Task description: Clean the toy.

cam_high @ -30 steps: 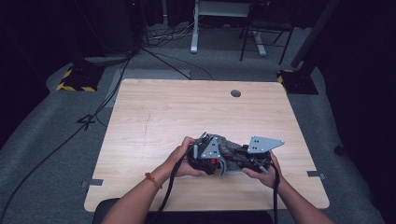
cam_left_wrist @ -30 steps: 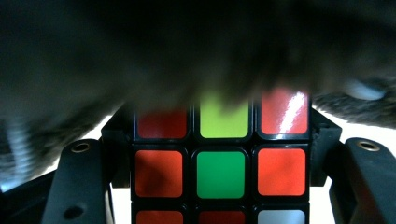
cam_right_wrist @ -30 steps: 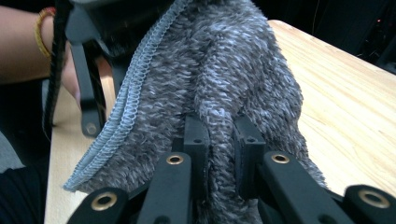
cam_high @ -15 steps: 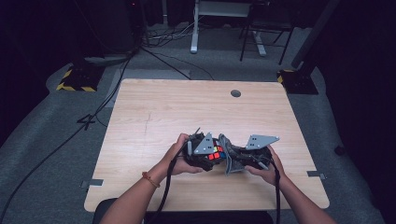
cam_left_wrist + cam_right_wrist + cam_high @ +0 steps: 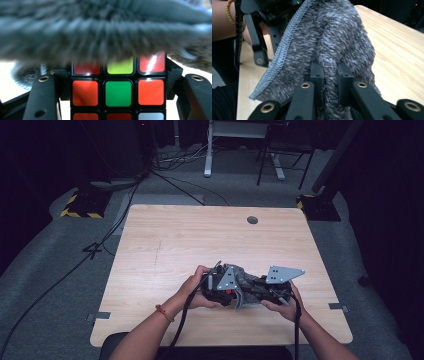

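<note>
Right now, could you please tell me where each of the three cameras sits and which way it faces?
High view: fixed above the person's side, facing forward and down on the light wooden table; both forearms enter from below.
Left gripper view: rides the left hand-held gripper, looking along its black jaws at the clamped multicoloured puzzle cube.
Right gripper view: rides the right hand-held gripper, looking along its jaws, which pinch the fuzzy grey cloth.
Shared: the cloth shows in both gripper views.

A light wooden desk with rounded corners stands on grey carpet. A round dark grommet sits in its top near the far edge. Pale grain runs across the surface.
</note>
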The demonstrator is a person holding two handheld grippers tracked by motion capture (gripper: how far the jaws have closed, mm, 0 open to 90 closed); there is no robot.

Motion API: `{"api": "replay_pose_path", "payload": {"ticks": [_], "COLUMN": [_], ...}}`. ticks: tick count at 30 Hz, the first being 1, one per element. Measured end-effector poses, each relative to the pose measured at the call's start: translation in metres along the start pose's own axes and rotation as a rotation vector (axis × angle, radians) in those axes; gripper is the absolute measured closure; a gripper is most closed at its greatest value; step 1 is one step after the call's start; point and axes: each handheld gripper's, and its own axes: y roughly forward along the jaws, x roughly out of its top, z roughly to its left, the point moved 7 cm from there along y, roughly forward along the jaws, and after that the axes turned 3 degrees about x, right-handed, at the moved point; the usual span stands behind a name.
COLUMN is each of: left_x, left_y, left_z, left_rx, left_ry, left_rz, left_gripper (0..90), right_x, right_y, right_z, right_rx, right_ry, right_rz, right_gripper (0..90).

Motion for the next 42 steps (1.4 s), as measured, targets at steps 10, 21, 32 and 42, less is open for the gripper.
{"api": "replay_pose_path", "payload": {"ticks": [10, 21, 32, 42], "left_x": [-0.001, 0.012, 0.01, 0.004], "left_y": [0.008, -0.015, -0.017, -0.001], "left_z": [0.0, 0.006, 0.006, 0.0], "left_rx": [0.018, 0.013, -0.038, -0.015], "left_ry": [0.017, -0.031, -0.054, 0.002], "left_rz": [0.031, -0.134, -0.153, -0.06], "left_gripper": [33.2, 33.2, 32.8, 33.0], "right_x": [0.001, -0.03, -0.019, -0.009], "right_y": [0.001, 0.005, -0.006, -0.008], "right_z": [-0.003, -0.034, -0.028, -0.019], "right_rx": [0.025, 0.012, 0.088, 0.085], "right_ry": [0.03, 0.163, 0.201, 0.168], "right_rz": [-0.001, 0.046, -0.063, -0.1], "right_gripper": [78.9, 79.0, 79.6, 79.9]}}
